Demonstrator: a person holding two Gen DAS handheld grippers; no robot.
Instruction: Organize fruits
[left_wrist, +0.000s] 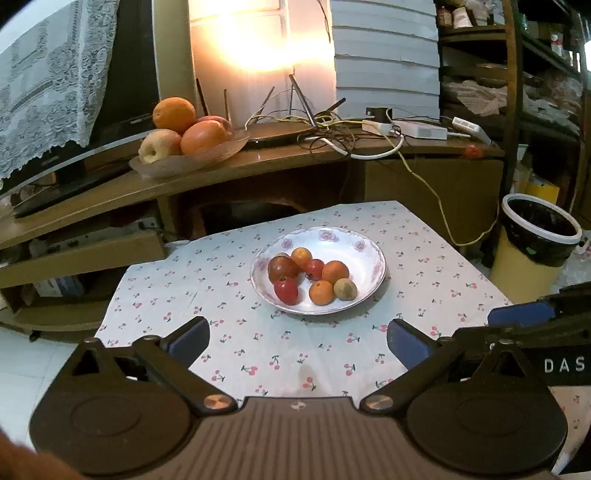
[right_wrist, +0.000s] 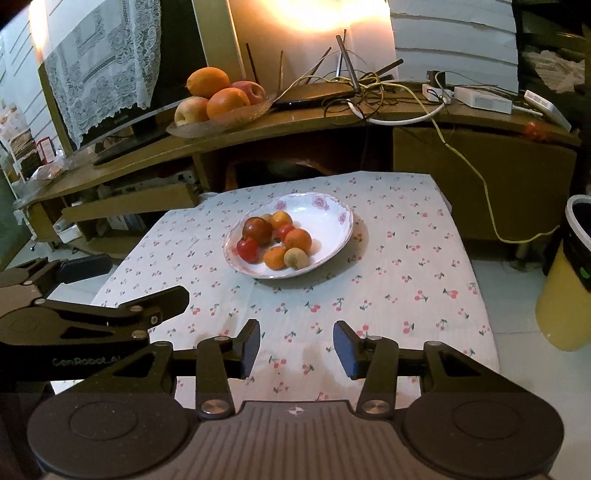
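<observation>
A white floral bowl sits mid-table on a cherry-print cloth. It holds several small fruits: red tomatoes, small oranges and a brownish kiwi. My left gripper hangs wide open over the near cloth, empty. My right gripper is partly open with nothing between its blue pads. Both stand short of the bowl. The left gripper also shows at the left of the right wrist view.
A glass dish of large oranges and apples stands on the wooden shelf behind the table, beside tangled cables and a router. A yellow bin with a black liner stands right of the table.
</observation>
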